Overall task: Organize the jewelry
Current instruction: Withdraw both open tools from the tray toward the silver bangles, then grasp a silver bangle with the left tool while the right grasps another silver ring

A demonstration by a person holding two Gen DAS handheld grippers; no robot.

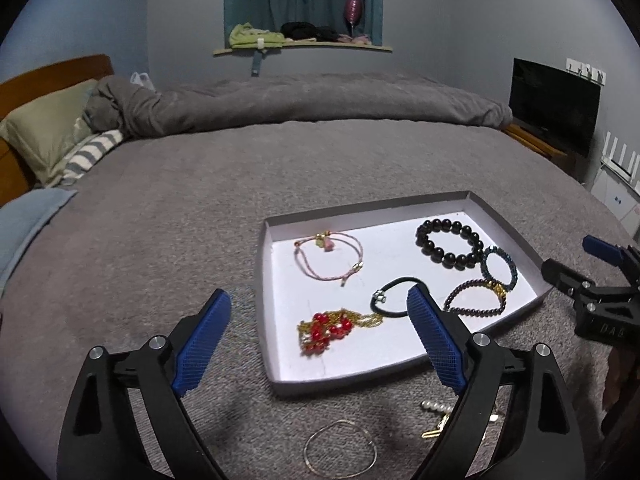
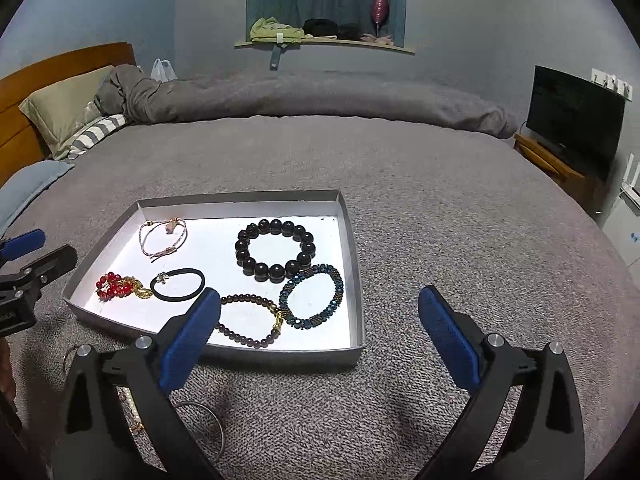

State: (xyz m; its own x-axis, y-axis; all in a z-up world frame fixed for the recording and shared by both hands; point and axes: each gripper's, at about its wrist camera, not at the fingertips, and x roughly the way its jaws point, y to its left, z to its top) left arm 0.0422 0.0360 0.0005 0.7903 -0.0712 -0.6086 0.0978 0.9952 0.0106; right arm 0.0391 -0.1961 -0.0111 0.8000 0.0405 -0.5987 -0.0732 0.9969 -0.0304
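Note:
A white shallow tray (image 1: pixel 276 376) (image 2: pixel 352 240) lies on the grey bed. In it are a pink cord bracelet (image 1: pixel 320 274) (image 2: pixel 149 249), a black bead bracelet (image 1: pixel 450 256) (image 2: pixel 276 272), a blue bead bracelet (image 1: pixel 512 270) (image 2: pixel 296 312), a dark red bead bracelet (image 1: pixel 460 308) (image 2: pixel 240 334), a black hair tie (image 1: pixel 386 310) (image 2: pixel 176 298) and a red and gold necklace (image 1: pixel 324 330) (image 2: pixel 116 288). On the bed in front of the tray lie a thin bangle (image 1: pixel 340 452) (image 2: pixel 218 428) and a pearl piece (image 1: pixel 434 406) (image 2: pixel 130 400). My left gripper (image 1: pixel 320 308) is open and empty above the tray's near-left part. My right gripper (image 2: pixel 320 300) is open and empty at the tray's near-right corner.
Pillows (image 1: pixel 44 132) and a wooden headboard (image 1: pixel 60 70) are at the left. A rolled grey duvet (image 1: pixel 320 100) lies across the far side. A TV (image 1: pixel 556 104) on a wooden stand is at the right. A window ledge (image 1: pixel 304 46) holds clothes.

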